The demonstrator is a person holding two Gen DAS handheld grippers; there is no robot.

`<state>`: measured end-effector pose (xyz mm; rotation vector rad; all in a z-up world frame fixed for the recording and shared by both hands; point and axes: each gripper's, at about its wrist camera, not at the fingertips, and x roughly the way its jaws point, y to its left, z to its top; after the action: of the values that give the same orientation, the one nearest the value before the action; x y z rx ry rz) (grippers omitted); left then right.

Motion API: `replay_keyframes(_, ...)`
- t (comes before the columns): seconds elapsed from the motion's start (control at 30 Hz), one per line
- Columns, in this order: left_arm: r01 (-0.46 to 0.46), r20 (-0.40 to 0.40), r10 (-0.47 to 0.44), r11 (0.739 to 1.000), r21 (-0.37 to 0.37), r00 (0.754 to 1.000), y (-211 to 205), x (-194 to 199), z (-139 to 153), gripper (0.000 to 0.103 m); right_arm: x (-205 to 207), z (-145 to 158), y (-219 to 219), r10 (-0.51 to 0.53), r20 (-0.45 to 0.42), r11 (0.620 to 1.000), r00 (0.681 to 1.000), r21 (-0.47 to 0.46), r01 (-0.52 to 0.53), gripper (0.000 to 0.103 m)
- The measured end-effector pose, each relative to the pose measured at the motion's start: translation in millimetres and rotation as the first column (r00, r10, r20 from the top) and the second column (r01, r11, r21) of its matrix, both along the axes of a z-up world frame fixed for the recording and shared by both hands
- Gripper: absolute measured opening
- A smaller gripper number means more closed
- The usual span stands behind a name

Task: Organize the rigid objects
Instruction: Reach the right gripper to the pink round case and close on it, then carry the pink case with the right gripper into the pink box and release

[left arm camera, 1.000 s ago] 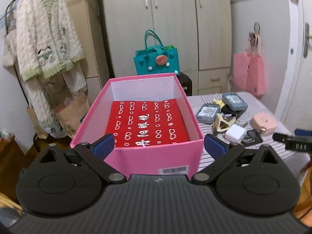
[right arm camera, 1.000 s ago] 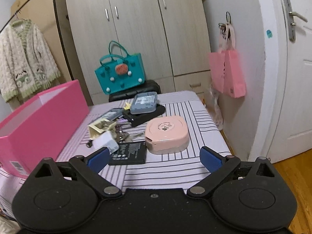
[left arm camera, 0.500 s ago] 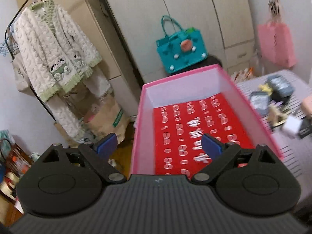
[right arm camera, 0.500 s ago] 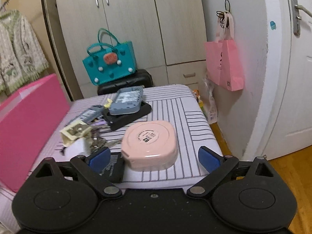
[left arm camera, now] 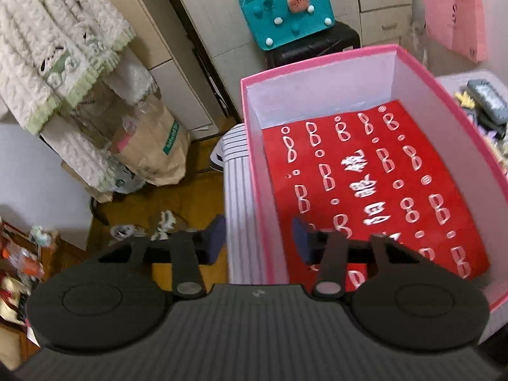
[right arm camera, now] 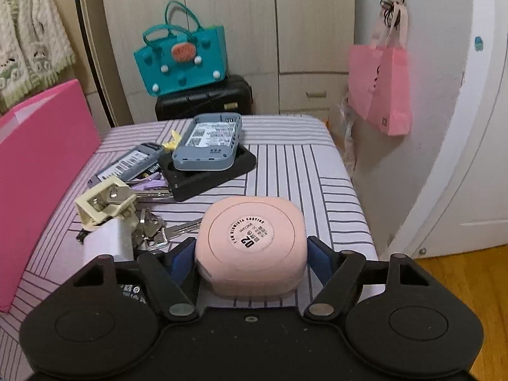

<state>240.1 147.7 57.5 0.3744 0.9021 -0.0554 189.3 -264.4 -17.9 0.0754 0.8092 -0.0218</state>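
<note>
In the left wrist view my left gripper point(left arm camera: 258, 241) straddles the left wall of the pink box point(left arm camera: 317, 63). One finger is outside and one inside, and its jaws are closing with gaps still showing beside the wall. A red printed sheet point(left arm camera: 365, 184) lines the box floor. In the right wrist view a pink rounded case point(right arm camera: 250, 238) lies on the striped table point(right arm camera: 317, 174). My right gripper point(right arm camera: 250, 254) is closing on the case, its blue pads against both sides. The pink box point(right arm camera: 47, 158) stands to the left.
Beside the case lie keys point(right arm camera: 152, 228), a cream clip point(right arm camera: 104, 203), a white charger point(right arm camera: 108, 241), a grey-blue device point(right arm camera: 209, 143) on a black tray point(right arm camera: 222, 177) and a grey pack point(right arm camera: 130, 165). Behind are a teal bag point(right arm camera: 181, 60) and a black suitcase point(right arm camera: 203, 98). A paper bag point(left arm camera: 149, 152) is on the floor.
My left gripper swung left to the box's left wall and its jaws narrowed around it. My right gripper moved forward and its fingers came in against the pink case.
</note>
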Motion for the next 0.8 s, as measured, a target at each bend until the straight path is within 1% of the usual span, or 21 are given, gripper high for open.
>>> replay_keyframes(0.07,0.011,0.009,-0.011,1.0,0.015,1.0,-1,2,-3,0.036,8,-2,-1,-0.005,-0.009,1.0,1.0,-0.005,0.005,0.081)
replay_keyframes(0.17,0.015,0.001,-0.015,1.0,-0.001,1.0,2,9,-6,0.035,17,-5,0,0.002,-0.029,1.0,1.0,-0.01,-0.003,0.078)
replay_keyframes(0.23,0.021,-0.002,-0.021,1.0,-0.014,1.0,4,12,-8,0.025,17,-4,2,0.003,-0.034,1.0,0.999,-0.018,-0.004,0.078)
replay_keyframes(0.27,0.023,-0.003,-0.023,1.0,-0.017,1.0,5,14,-9,0.024,17,-2,2,0.0,-0.03,1.0,1.0,-0.014,0.0,0.078)
replay_keyframes(0.3,0.028,-0.007,-0.028,0.999,-0.027,1.0,6,16,-11,0.02,16,-1,1,-0.005,-0.025,1.0,1.0,-0.012,0.005,0.078)
replay_keyframes(0.33,0.03,-0.018,-0.031,0.998,-0.047,0.999,8,18,-13,0.015,15,1,1,-0.01,-0.02,1.0,1.0,-0.014,0.01,0.078)
replay_keyframes(0.43,0.023,-0.064,-0.03,0.994,-0.104,0.997,12,23,-17,0.008,13,9,0,-0.016,-0.002,1.0,1.0,-0.015,0.016,0.078)
replay_keyframes(0.53,0.023,-0.066,-0.031,0.993,-0.115,0.997,12,22,-19,0.006,11,20,2,-0.005,0.016,1.0,1.0,-0.008,0.006,0.078)
replay_keyframes(0.8,0.029,-0.045,-0.035,0.992,-0.121,0.998,10,17,-19,0.005,2,51,16,0.086,0.051,0.992,0.995,0.087,-0.091,0.078)
